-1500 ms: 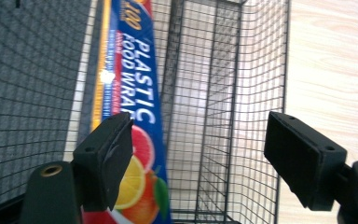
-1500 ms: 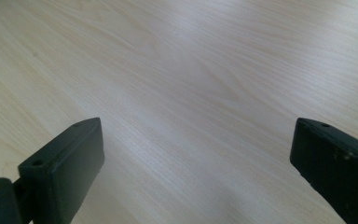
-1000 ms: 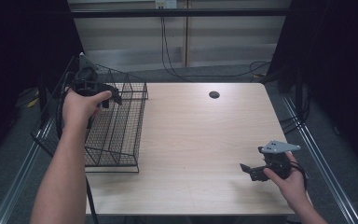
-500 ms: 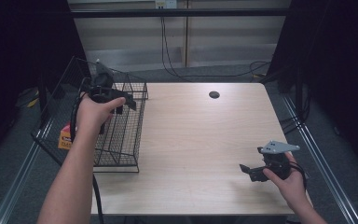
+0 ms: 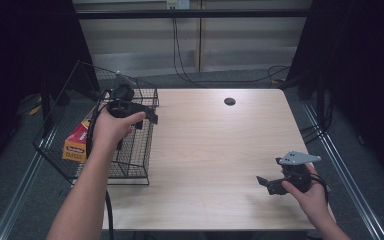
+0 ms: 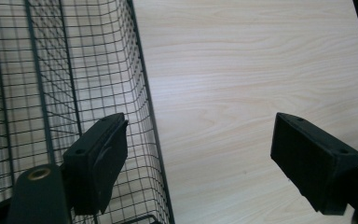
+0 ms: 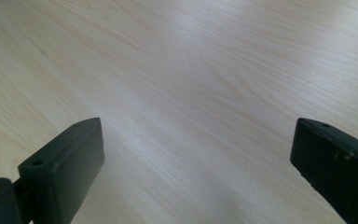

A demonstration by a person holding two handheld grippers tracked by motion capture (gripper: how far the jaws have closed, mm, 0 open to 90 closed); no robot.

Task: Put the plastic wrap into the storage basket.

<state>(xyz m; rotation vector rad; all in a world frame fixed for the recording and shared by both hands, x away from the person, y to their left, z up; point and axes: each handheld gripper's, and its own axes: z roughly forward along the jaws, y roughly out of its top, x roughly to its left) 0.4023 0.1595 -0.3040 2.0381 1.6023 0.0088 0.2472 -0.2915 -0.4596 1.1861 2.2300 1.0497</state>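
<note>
Both tools, left (image 5: 147,120) and right (image 5: 266,184), are held spread and empty, the box (image 5: 78,141) is seen beside the basket (image 5: 130,165), so nothing's really been started yet.

A pale wood-grain surface (image 5: 215,150) carries a black wire basket (image 5: 130,150), which overhangs its left edge. A small dark round hole (image 5: 229,101) sits well to the basket's right, near the far edge.
</note>
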